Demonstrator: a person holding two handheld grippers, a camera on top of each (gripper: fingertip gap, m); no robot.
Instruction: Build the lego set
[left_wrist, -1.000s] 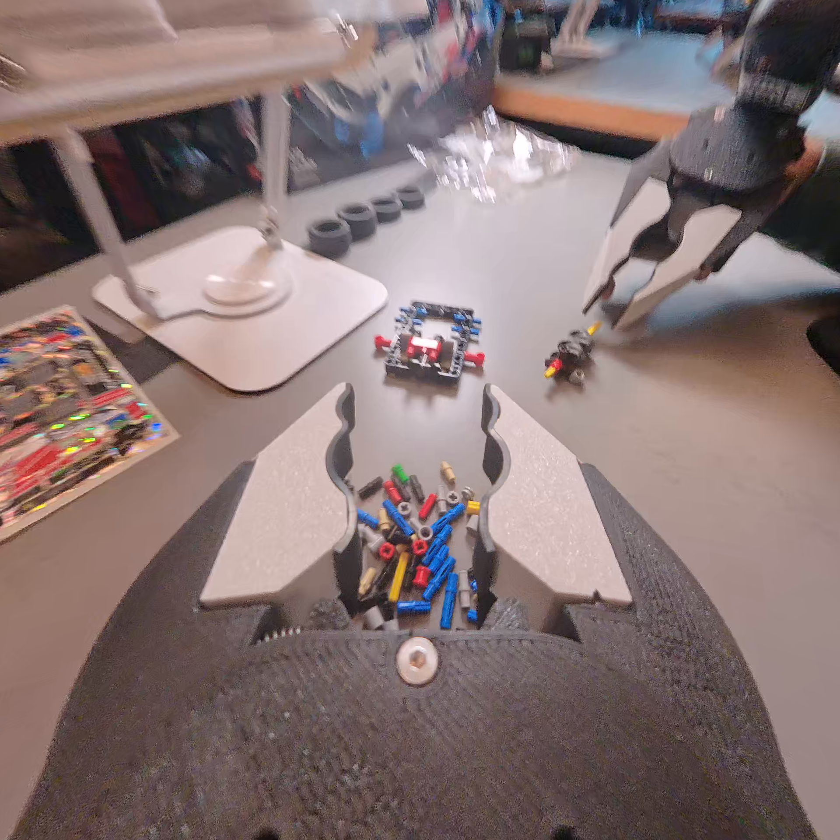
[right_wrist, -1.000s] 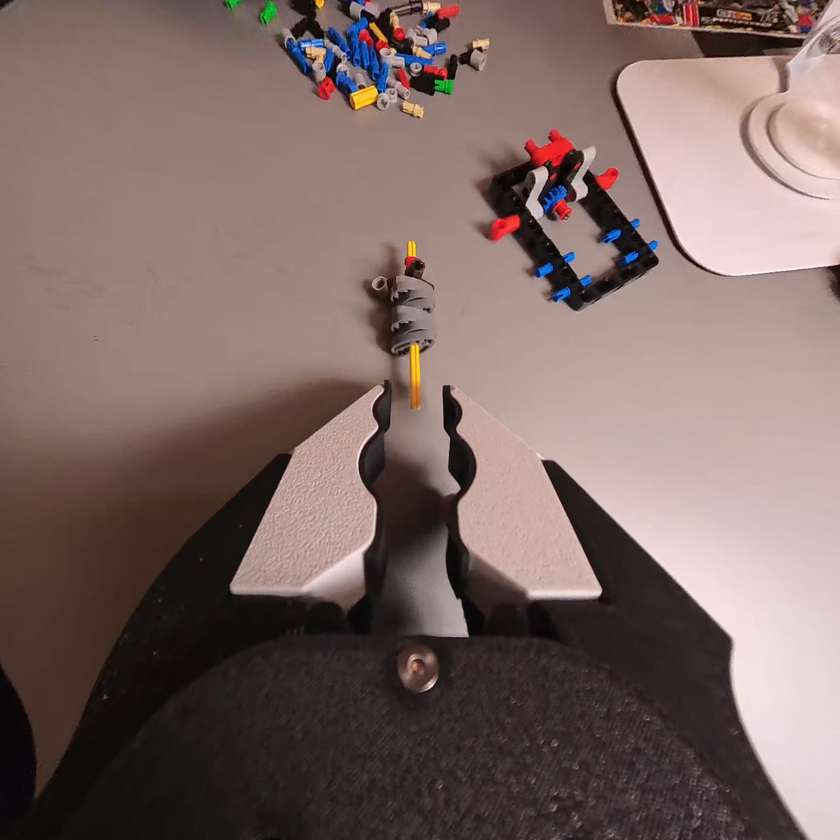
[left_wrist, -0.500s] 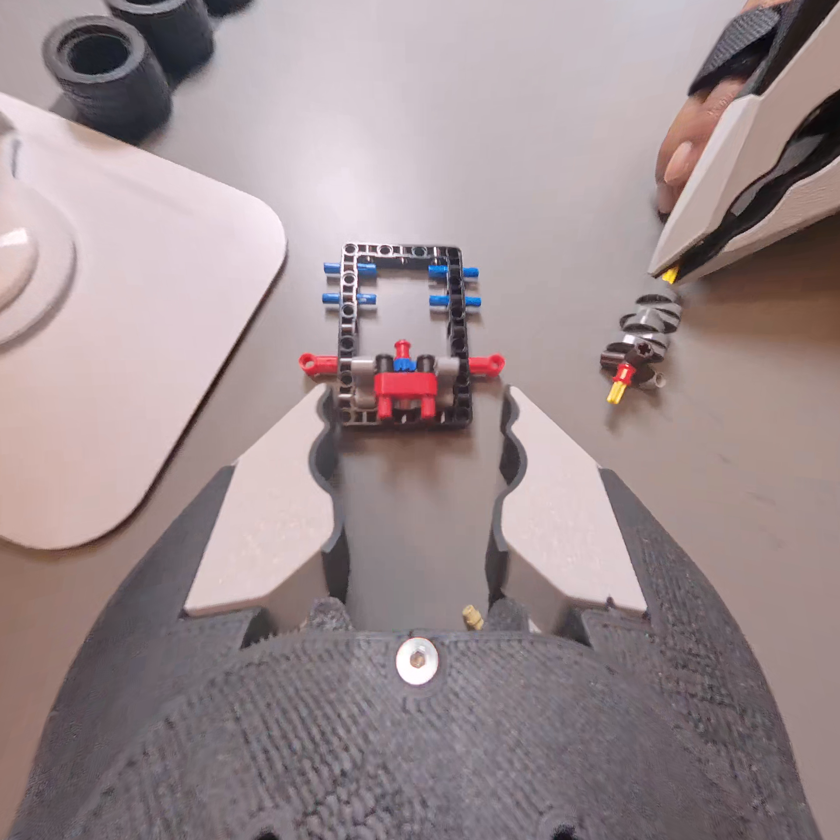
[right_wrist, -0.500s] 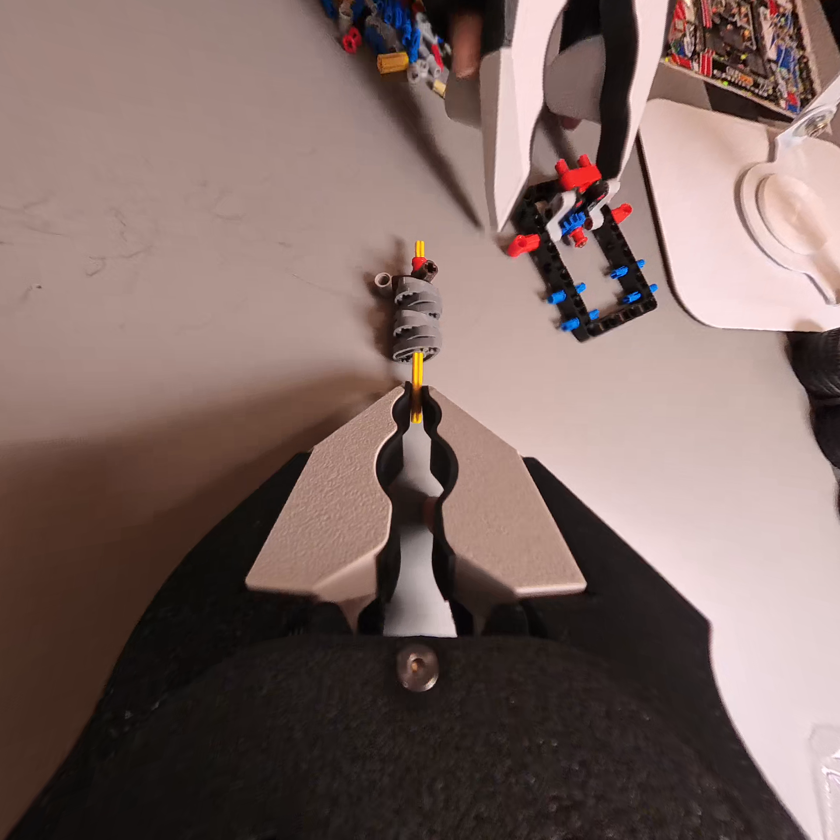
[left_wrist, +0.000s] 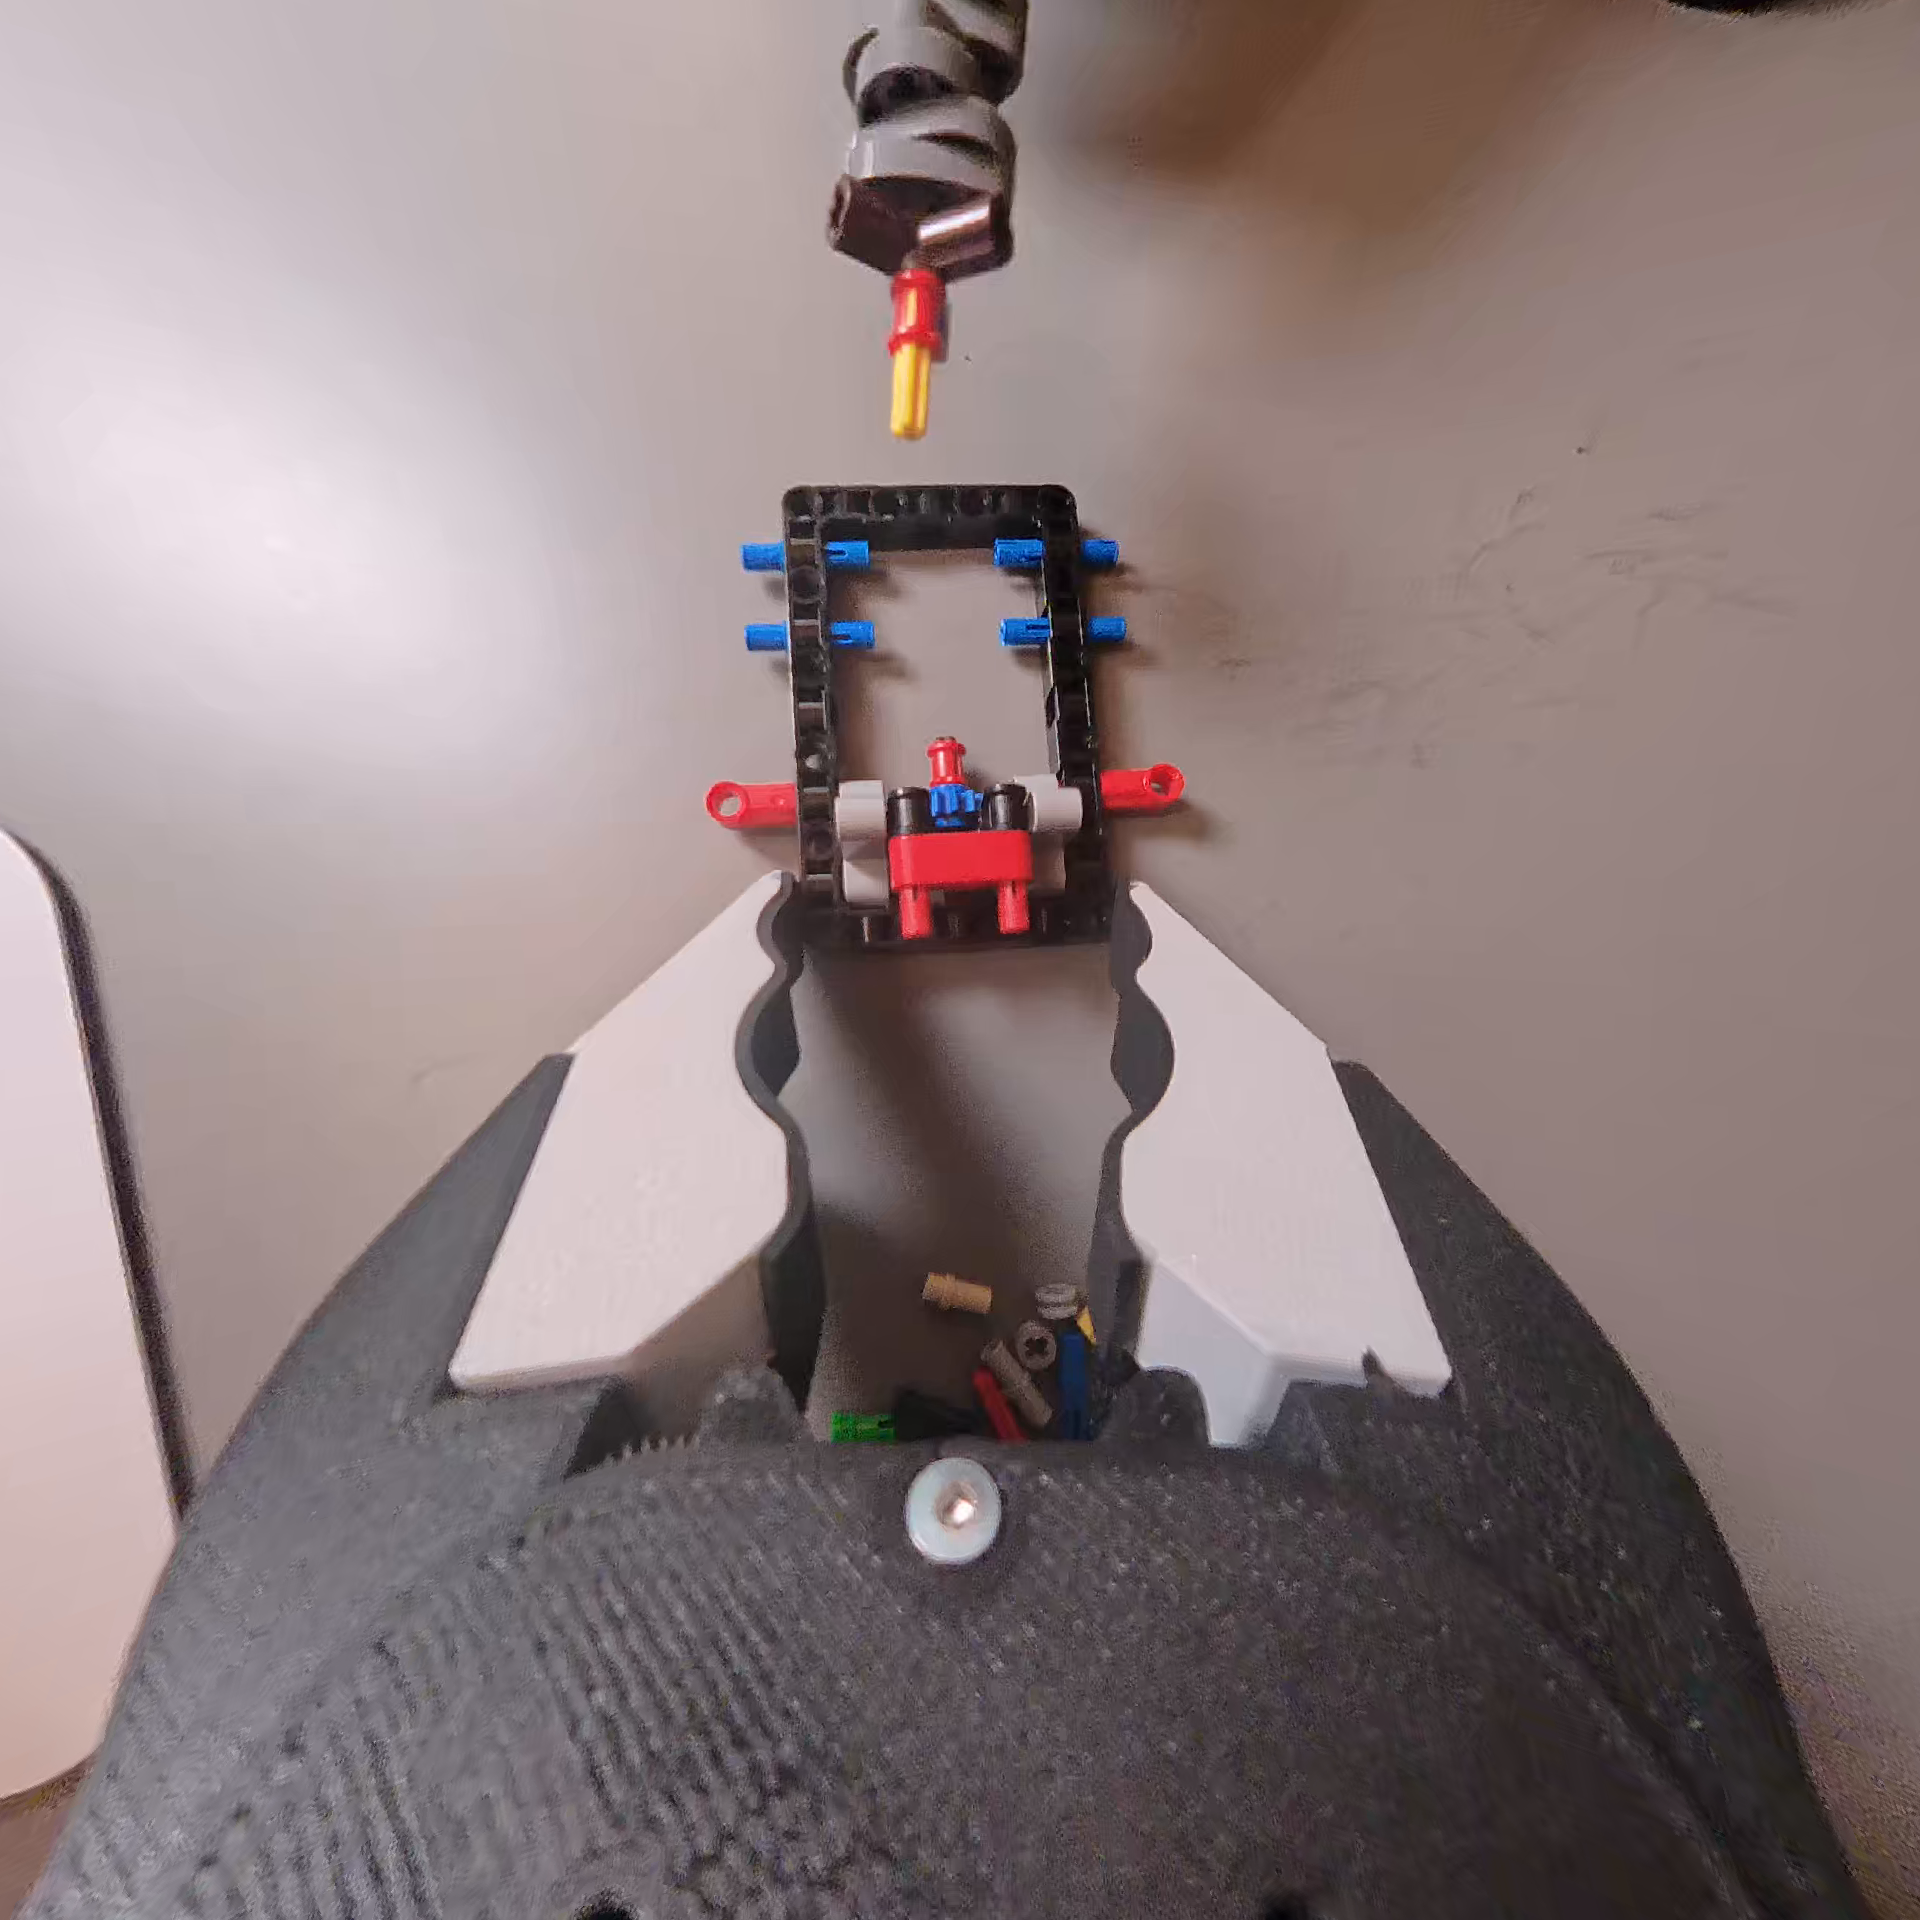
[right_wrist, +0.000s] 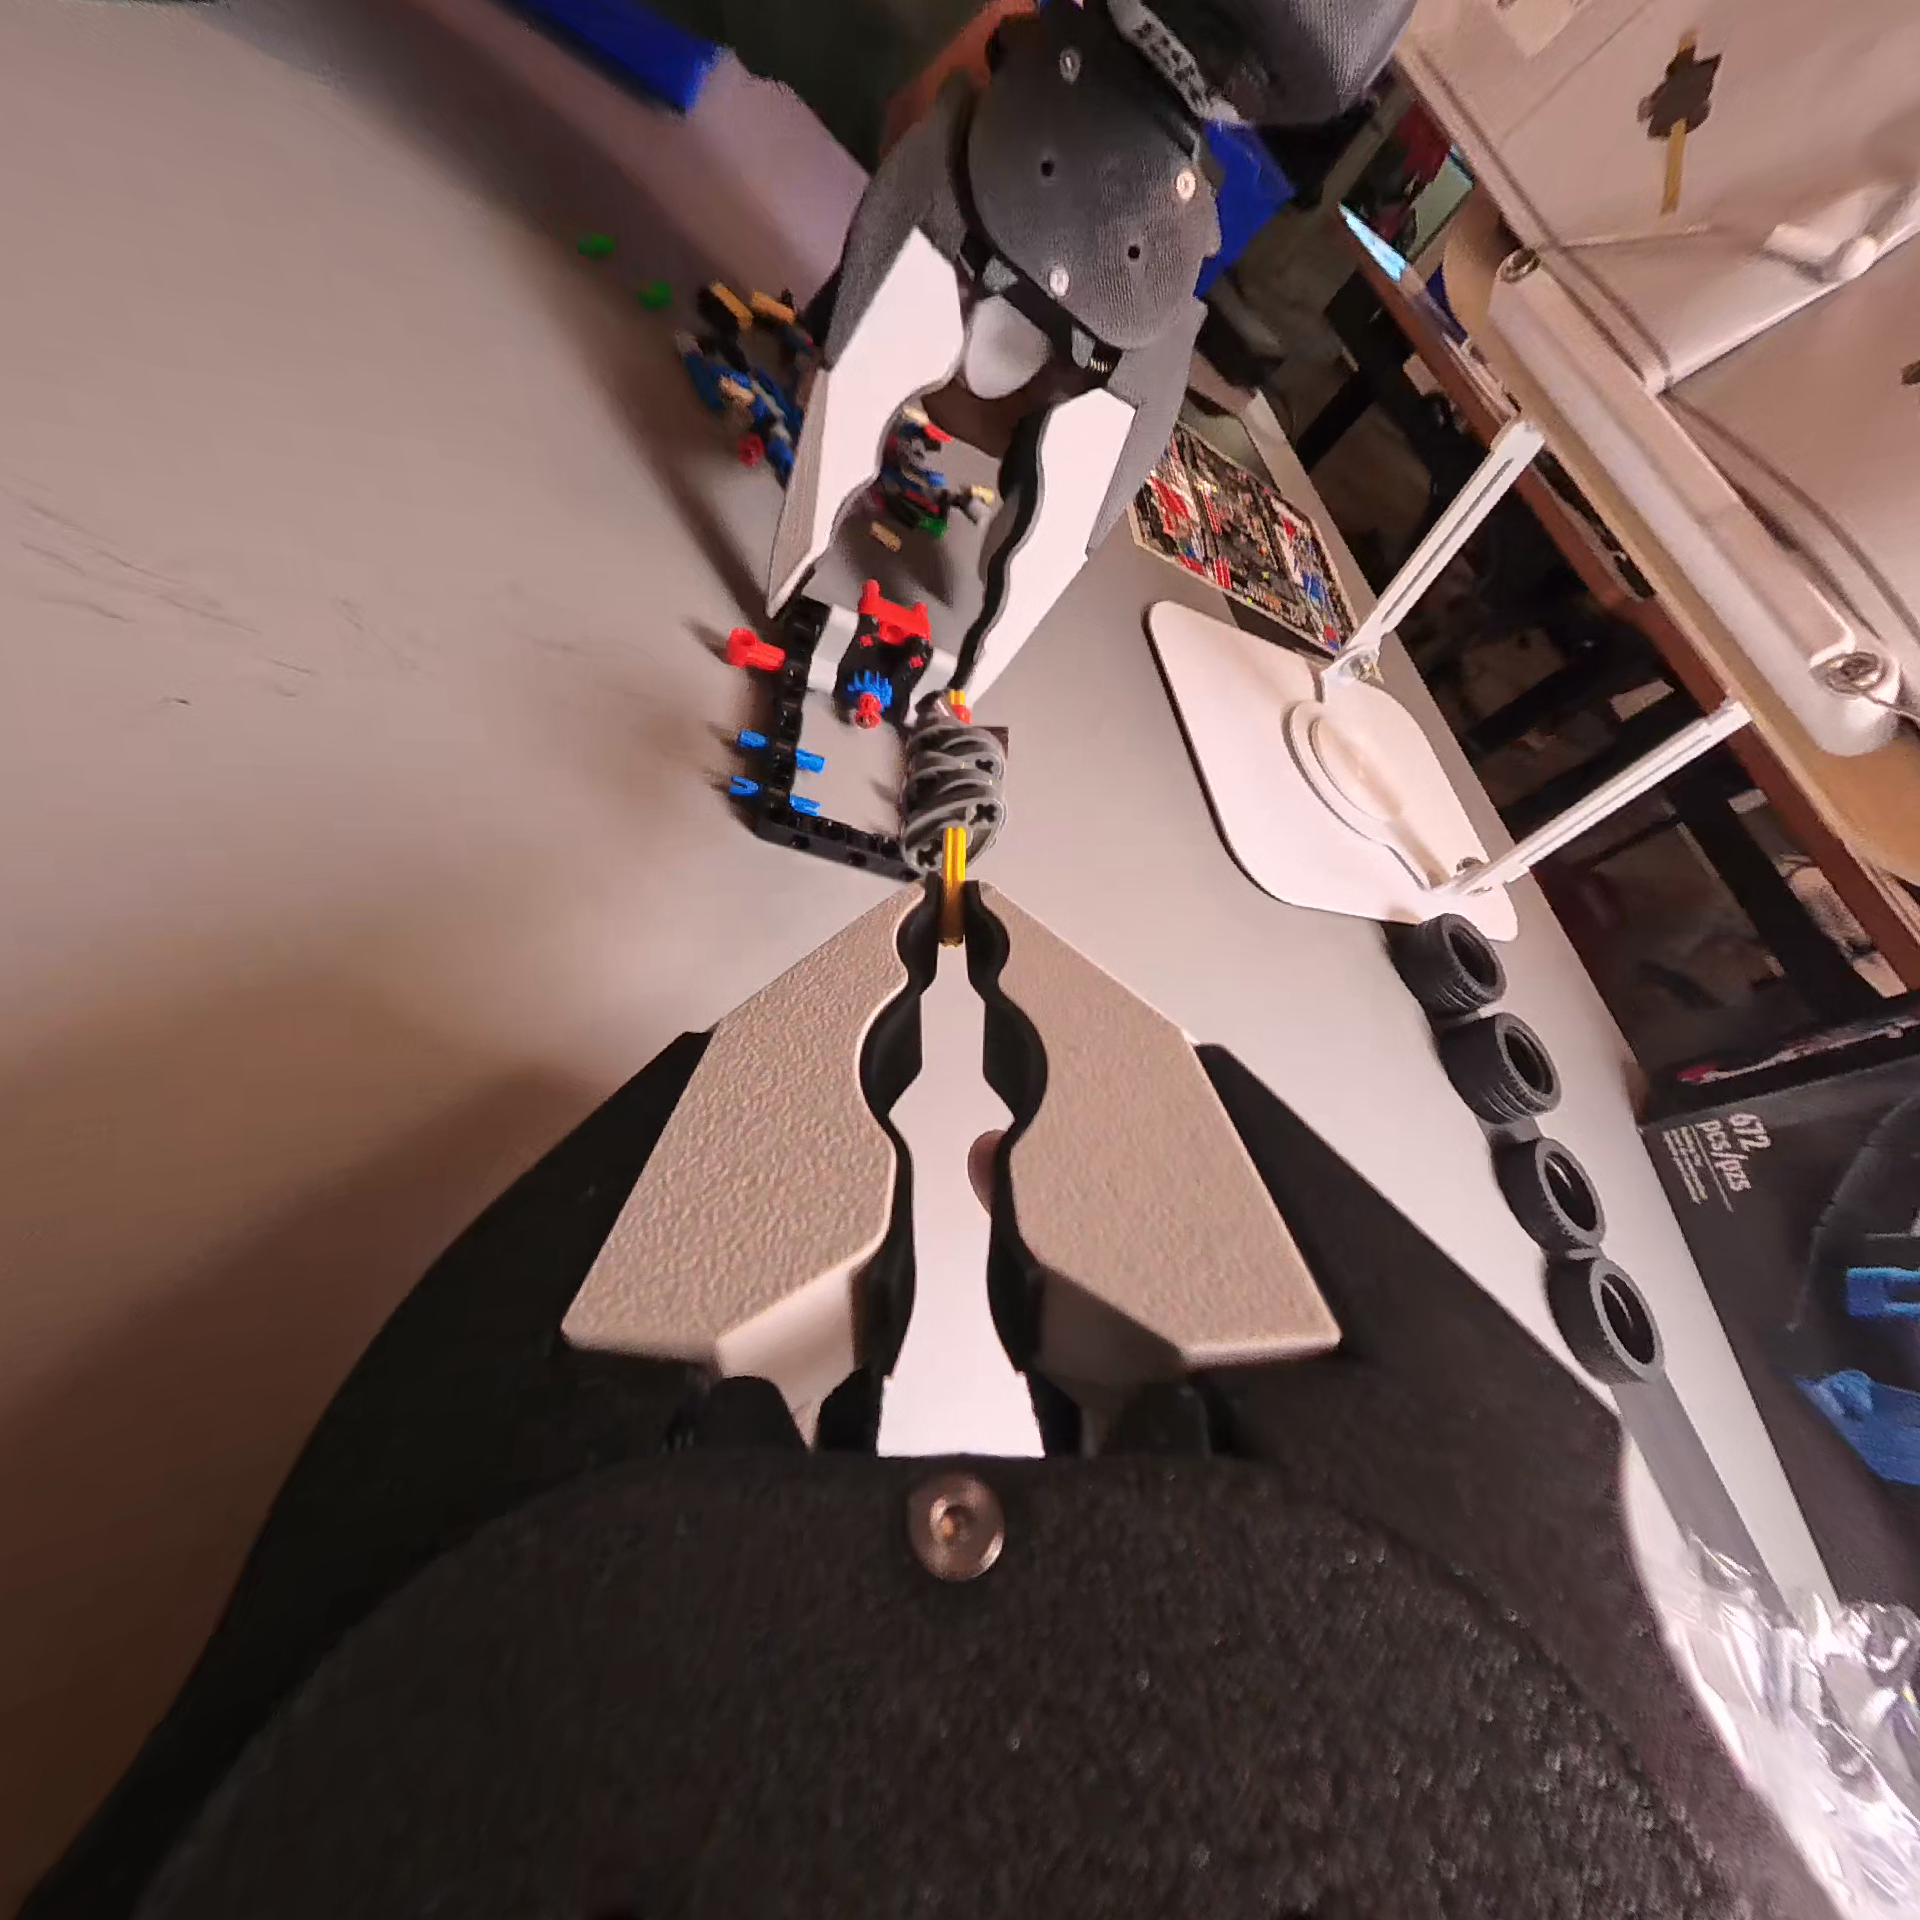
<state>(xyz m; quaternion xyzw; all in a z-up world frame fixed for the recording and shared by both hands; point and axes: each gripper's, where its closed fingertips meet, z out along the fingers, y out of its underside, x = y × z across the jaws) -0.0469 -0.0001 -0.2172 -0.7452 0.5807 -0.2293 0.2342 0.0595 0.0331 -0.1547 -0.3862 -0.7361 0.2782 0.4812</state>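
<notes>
Right wrist view shows my right gripper (right_wrist: 952, 914) pinched on the yellow axle (right_wrist: 952, 902) of the worm-gear assembly (right_wrist: 954, 795), carrying it in the air over the far end of the black frame (right_wrist: 821, 826). My left gripper (left_wrist: 951, 914) has its jaws spread wide, one on each side of the frame's near end, not touching it as far as I can tell.

The risk I see: the grip is only on the thin axle tip, so the grey gears could swivel or slide along it (they look loosely stacked), and the free yellow end (left_wrist: 910, 400) might miss its hole. With the frame (left_wrist: 940, 727) lying unclamped on the tabletop (left_wrist: 1507, 520), any push would likely skate it away.

The frame is a flat black rectangle with blue pins (left_wrist: 805, 553) through its long sides, red connectors (left_wrist: 740, 802) sticking outward and a red block (left_wrist: 958, 858) with a small blue gear (left_wrist: 945, 802) at the near end.
</notes>
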